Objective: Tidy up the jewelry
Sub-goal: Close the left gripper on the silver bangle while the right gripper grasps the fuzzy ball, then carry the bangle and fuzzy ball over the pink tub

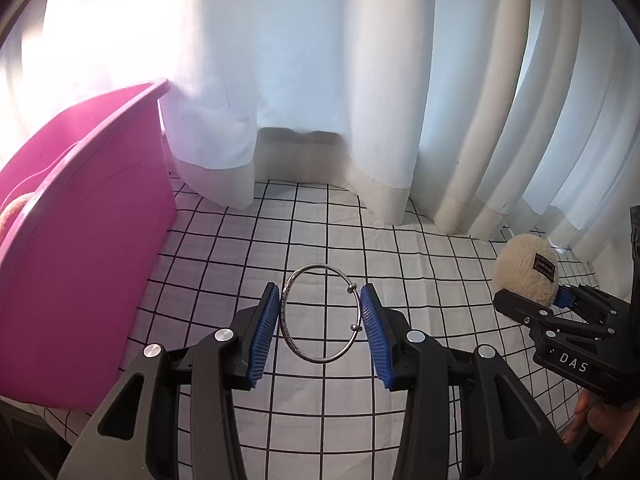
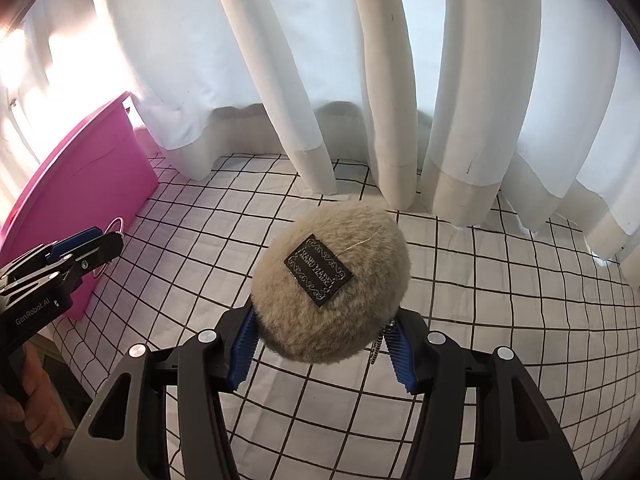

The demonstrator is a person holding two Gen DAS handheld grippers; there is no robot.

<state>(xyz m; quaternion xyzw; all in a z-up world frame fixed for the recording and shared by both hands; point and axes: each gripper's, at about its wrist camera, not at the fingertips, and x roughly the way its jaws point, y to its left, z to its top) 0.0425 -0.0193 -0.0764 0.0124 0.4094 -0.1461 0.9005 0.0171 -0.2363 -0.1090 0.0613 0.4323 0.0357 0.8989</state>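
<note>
Two grips, both loaded. Left gripper (image 1: 320,330) clamped across a silver bangle (image 1: 320,312), ring held upright and clear of the checked cloth (image 1: 320,220), probably for a clean drop into the pink bin (image 1: 80,220) at nine o'clock. Right gripper (image 2: 320,350) pinched on a fluffy pompom charm (image 2: 330,280), chain dangling at five o'clock, likely kept apart to avoid tangling.

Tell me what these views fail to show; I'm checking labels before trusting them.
- Pink plastic bin, left wrist view: interior hidden by its wall; an orange fuzzy thing is cut off at the edge.
- Thin silver bangle, right wrist view: mostly behind the left gripper.
- Small metal chain, right wrist view: upper part hidden under the beige fluffy pom-pom.
</note>
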